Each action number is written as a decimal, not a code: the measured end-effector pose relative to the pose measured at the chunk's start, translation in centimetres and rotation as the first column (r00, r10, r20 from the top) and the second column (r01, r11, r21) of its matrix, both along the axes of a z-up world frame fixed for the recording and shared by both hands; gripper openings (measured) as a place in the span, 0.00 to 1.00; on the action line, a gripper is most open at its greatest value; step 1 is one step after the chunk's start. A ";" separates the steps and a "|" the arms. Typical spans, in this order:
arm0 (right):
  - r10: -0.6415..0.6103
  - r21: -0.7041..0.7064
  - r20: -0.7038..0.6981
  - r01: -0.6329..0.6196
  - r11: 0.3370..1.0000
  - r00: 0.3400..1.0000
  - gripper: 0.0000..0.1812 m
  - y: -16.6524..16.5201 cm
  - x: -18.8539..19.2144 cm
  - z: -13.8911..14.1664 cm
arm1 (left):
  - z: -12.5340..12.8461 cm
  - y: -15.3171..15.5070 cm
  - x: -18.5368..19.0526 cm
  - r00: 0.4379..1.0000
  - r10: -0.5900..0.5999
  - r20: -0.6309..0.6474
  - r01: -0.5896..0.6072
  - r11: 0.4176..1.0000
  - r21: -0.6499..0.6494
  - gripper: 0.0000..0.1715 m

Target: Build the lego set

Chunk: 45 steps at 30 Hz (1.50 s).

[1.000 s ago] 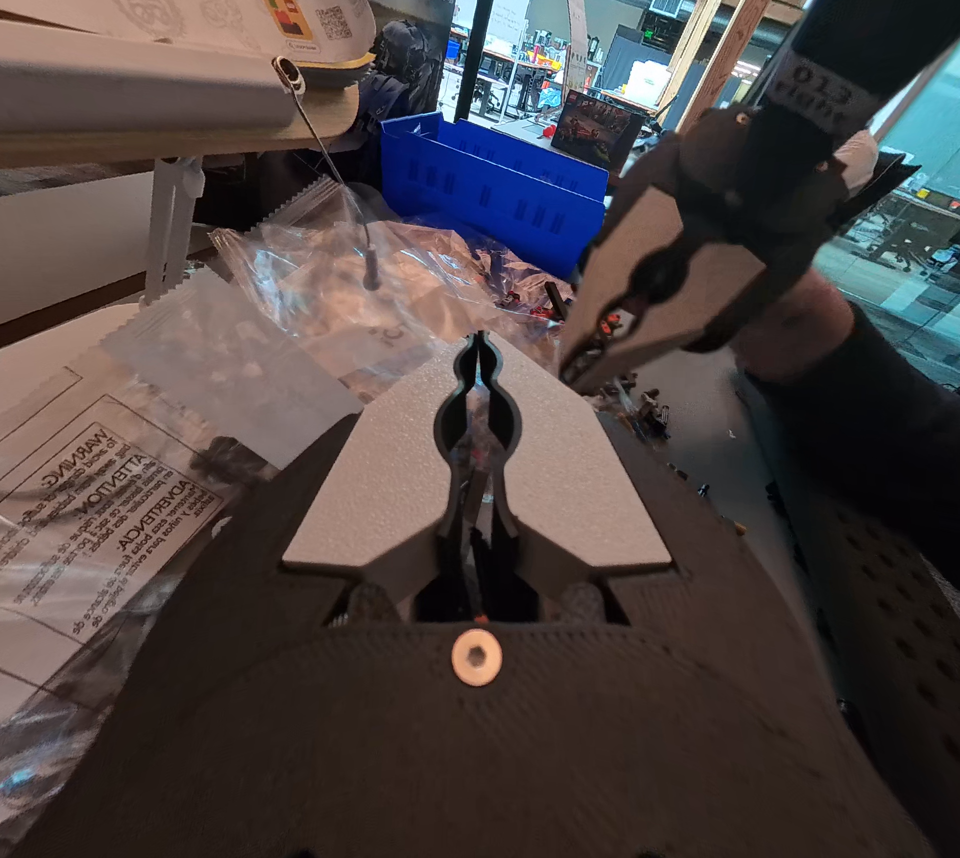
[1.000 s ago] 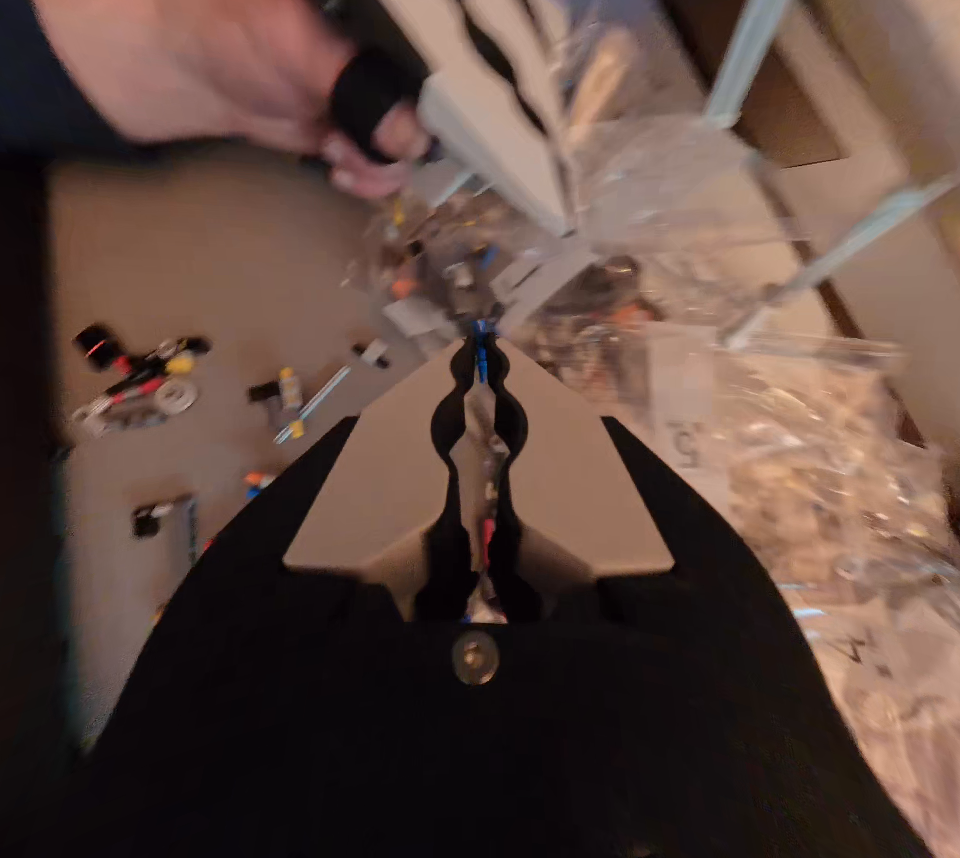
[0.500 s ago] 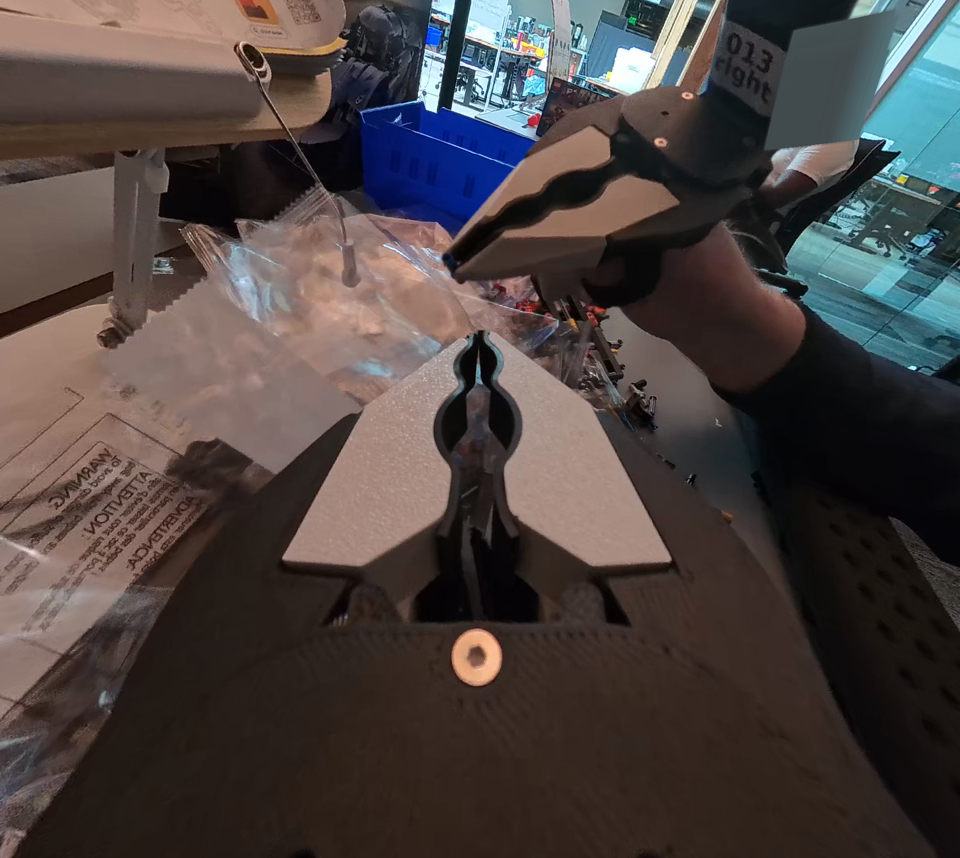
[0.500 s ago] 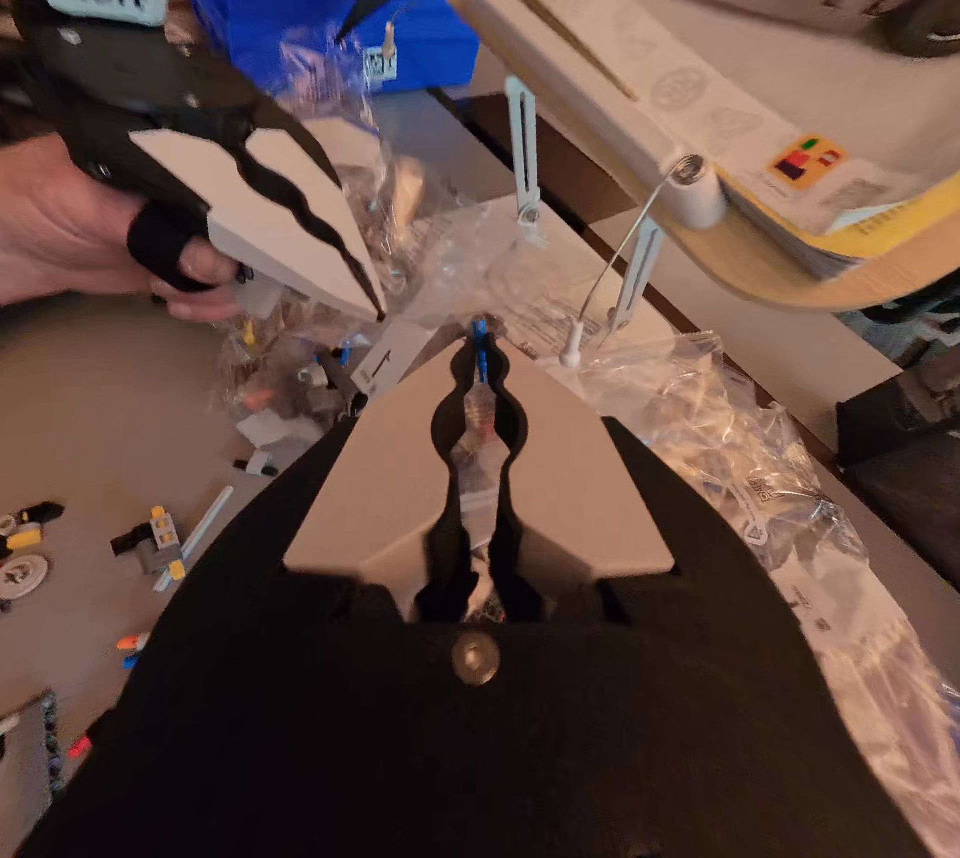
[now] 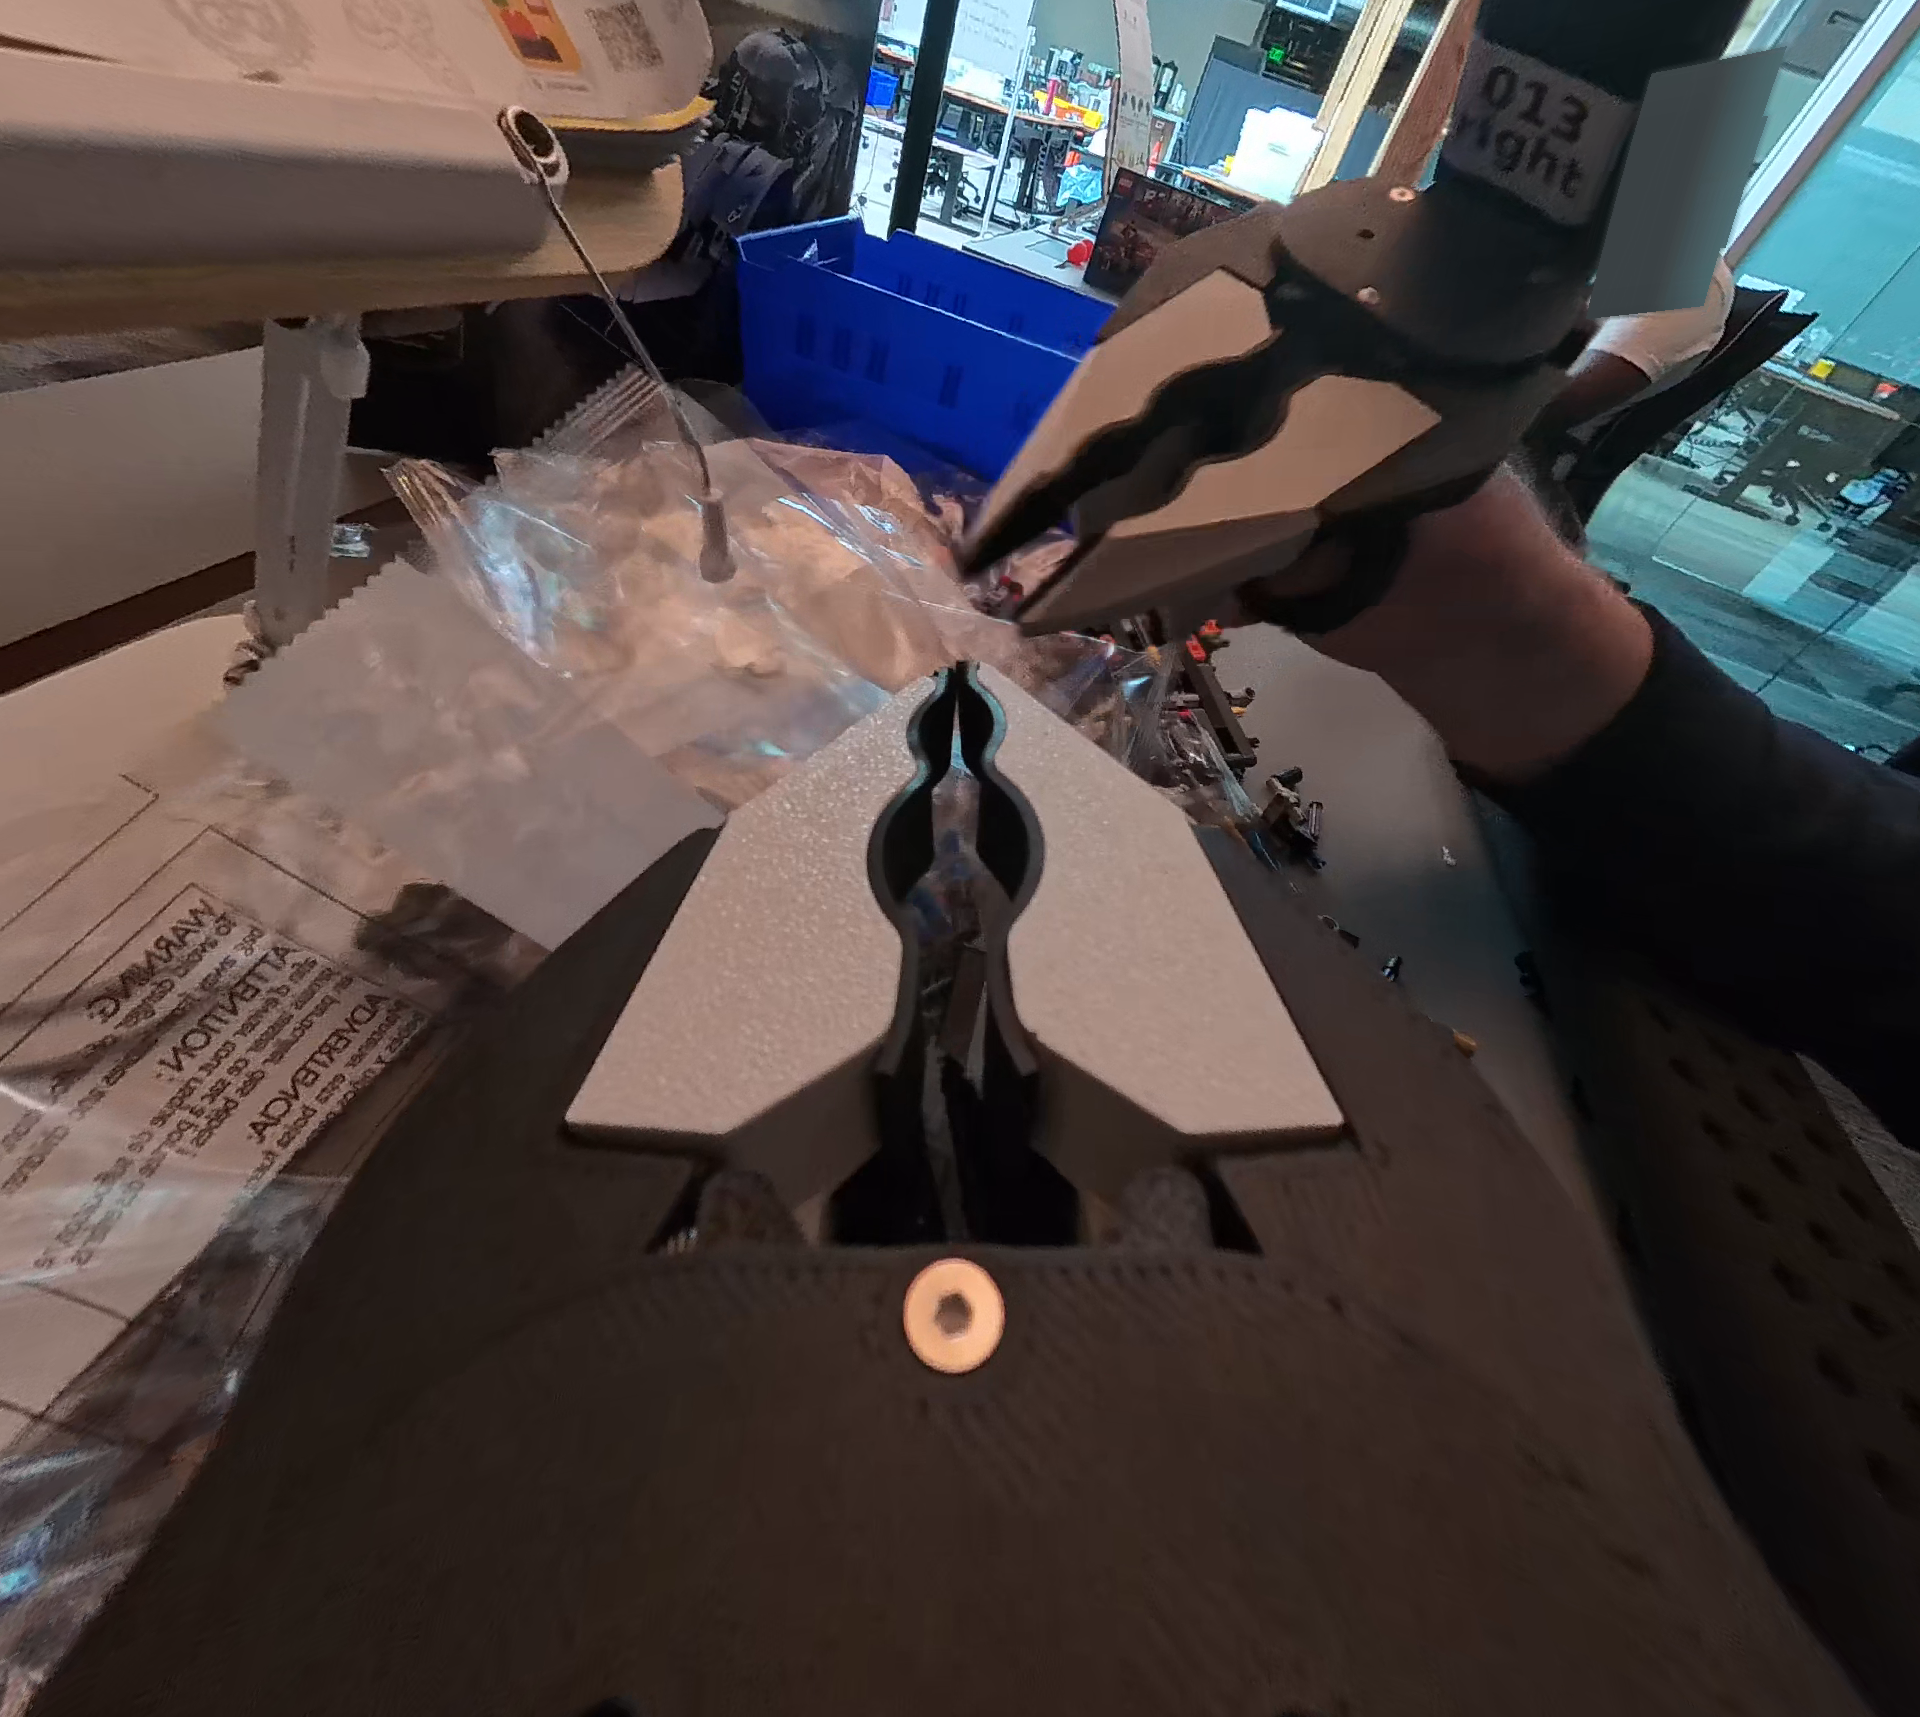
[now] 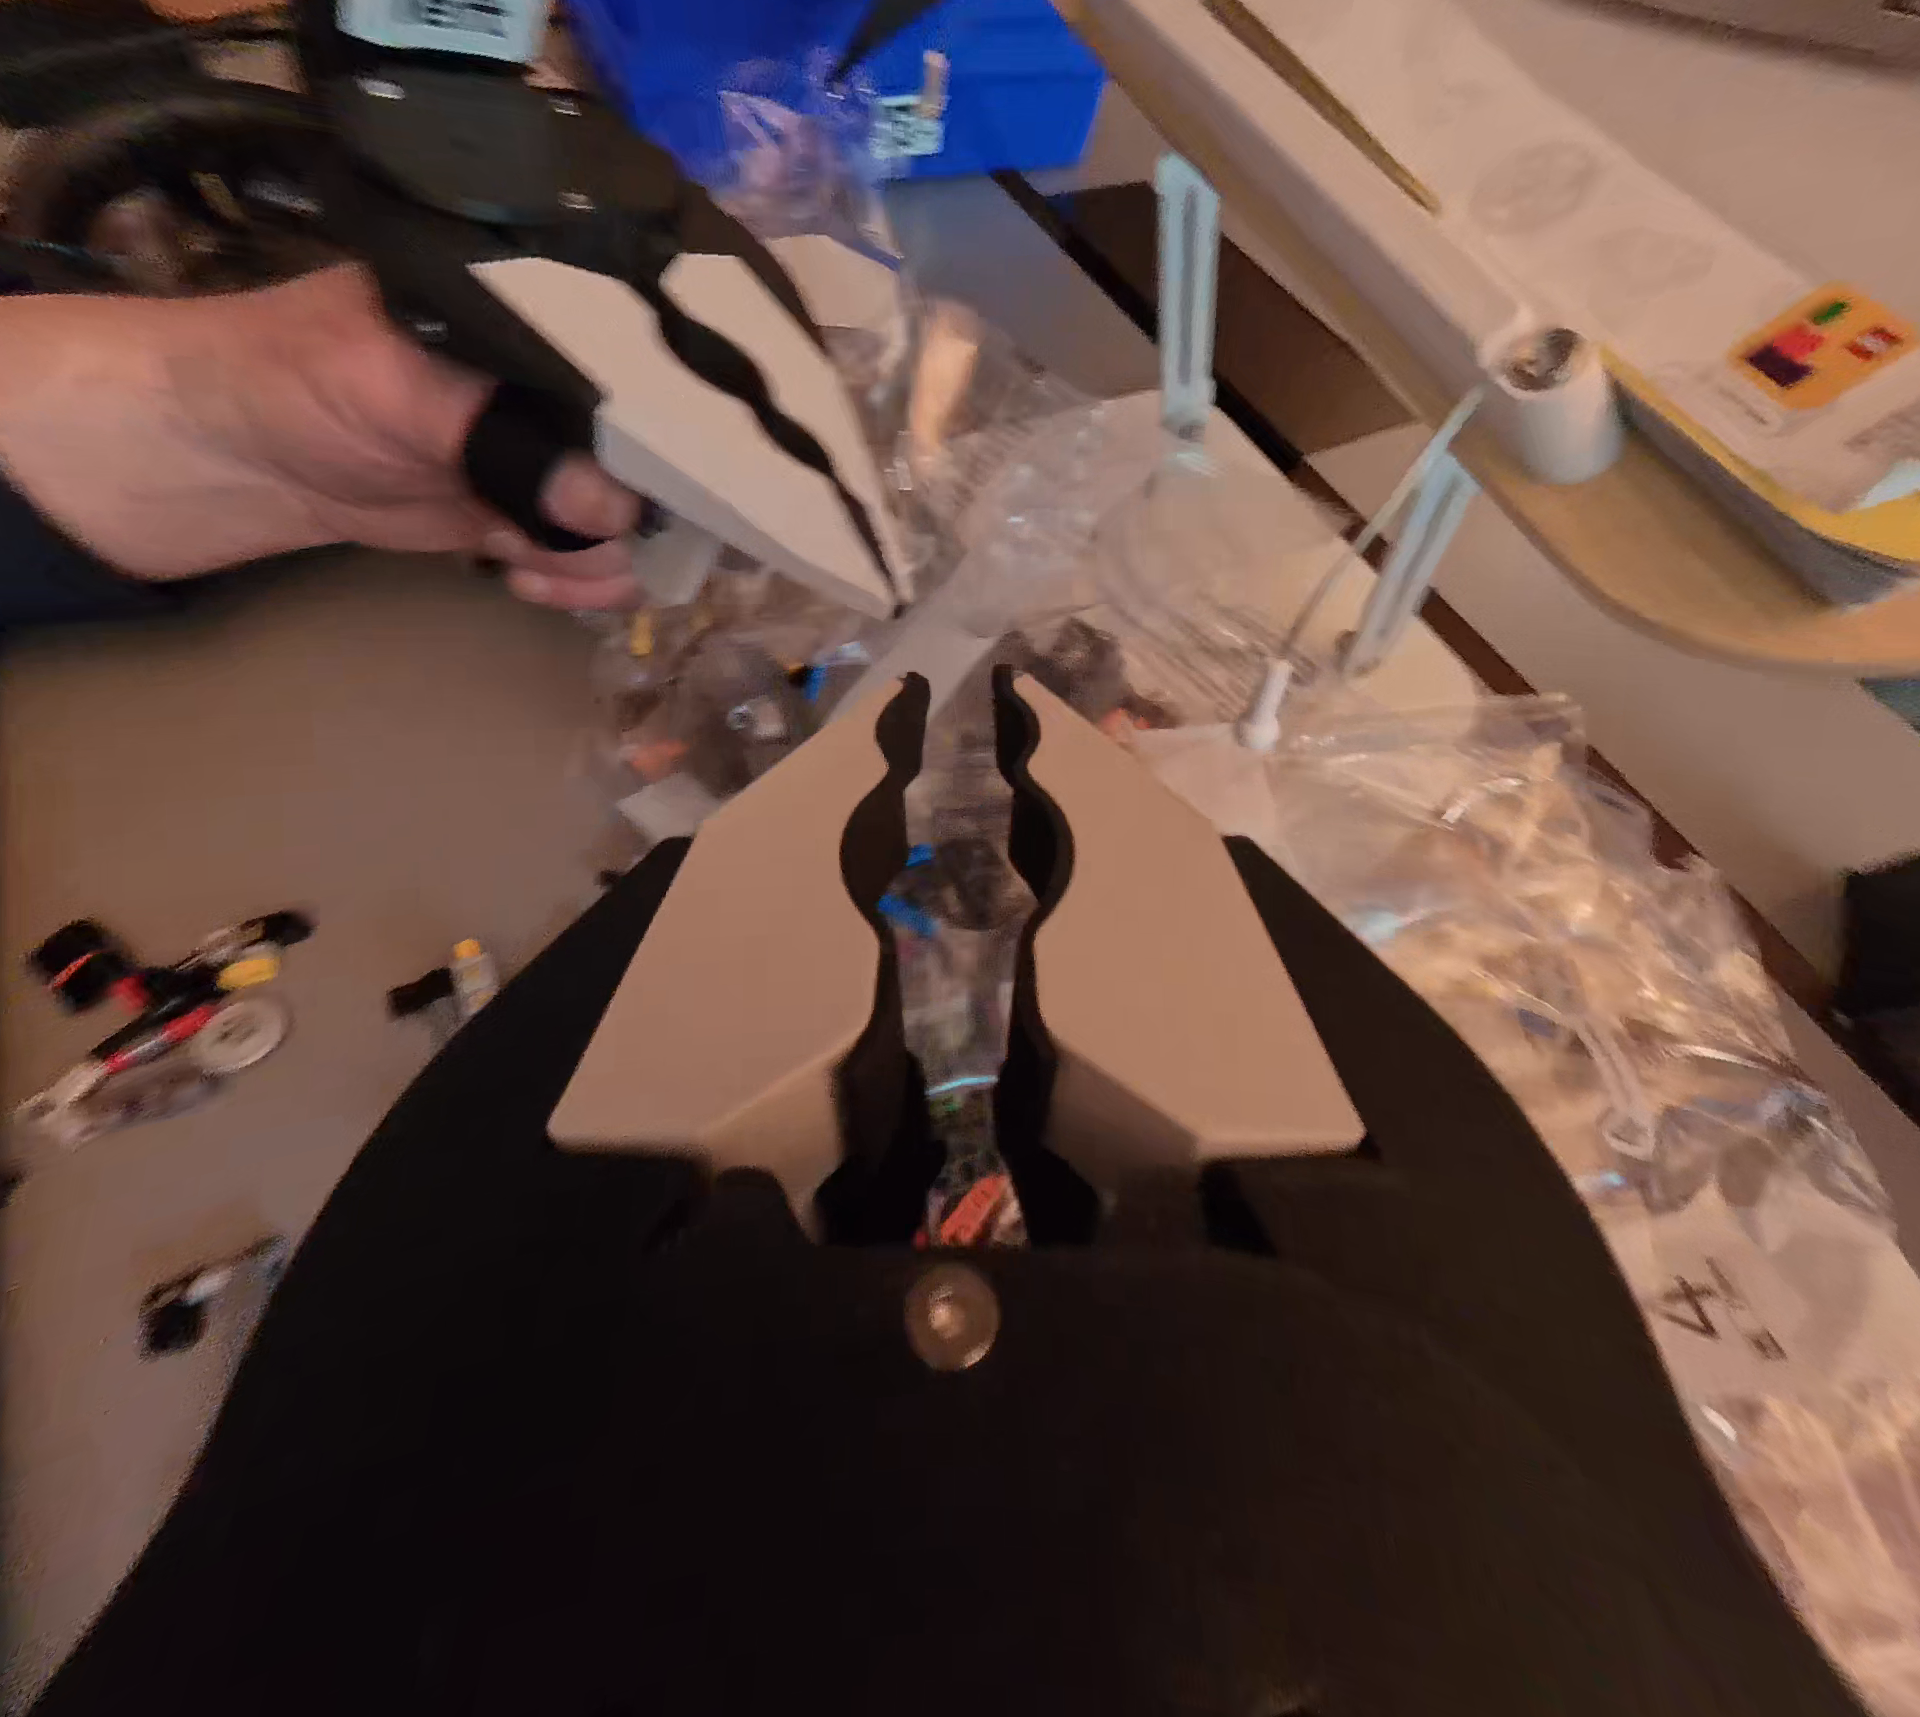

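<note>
From the left wrist view, the left gripper (image 5: 961, 675) points level across the table, its jaws pressed together at the tips on the edge of a clear plastic bag (image 5: 665, 587) of lego parts. The right gripper (image 5: 1003, 587) comes in from the upper right, angled down and leftward, jaws slightly parted just beside the same bag; the person's right hand (image 5: 1455, 607) wraps the handle below it. A blue bin (image 5: 894, 358) stands behind.

From the right wrist view, which is somewhat blurred, the right gripper (image 6: 951, 685) has its tips spread a little, the bag's (image 6: 956, 784) film showing in the gap. The left gripper (image 6: 896, 592) slants down from the upper left, tips together on the film, held by the left hand (image 6: 260, 431). Loose lego pieces (image 6: 166, 1013) lie on the grey table (image 6: 312, 732) at left; more bags (image 6: 1538, 888) are heaped at right.
</note>
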State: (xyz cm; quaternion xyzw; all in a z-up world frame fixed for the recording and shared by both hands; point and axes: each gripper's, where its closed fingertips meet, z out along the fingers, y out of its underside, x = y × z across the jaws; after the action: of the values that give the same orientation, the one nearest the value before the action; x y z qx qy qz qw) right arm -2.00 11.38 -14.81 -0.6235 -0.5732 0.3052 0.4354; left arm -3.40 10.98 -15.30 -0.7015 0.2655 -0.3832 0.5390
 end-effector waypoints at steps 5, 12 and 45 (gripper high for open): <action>0.325 -0.078 0.205 -0.316 0.946 0.923 0.12 -6.6 0.7 -3.2 | 0.1 0.1 -0.3 1.000 0.009 0.001 -0.009 1.000 0.001 0.00; 0.404 -0.038 0.330 -0.416 0.909 0.853 0.04 -9.6 0.1 -4.8 | 0.4 0.3 -0.9 0.999 0.031 0.019 -0.031 1.000 0.005 0.00; 0.166 -0.111 0.125 -0.152 0.982 0.978 0.00 -4.8 -0.5 -2.0 | 0.4 0.2 -0.7 1.000 0.019 0.020 -0.019 1.000 -0.001 0.00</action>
State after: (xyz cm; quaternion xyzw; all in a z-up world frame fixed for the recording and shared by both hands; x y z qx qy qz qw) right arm -2.55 6.60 -16.78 -0.6157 -0.6332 0.3250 0.3382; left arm -4.09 11.17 -14.89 -0.7004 0.2530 -0.3853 0.5450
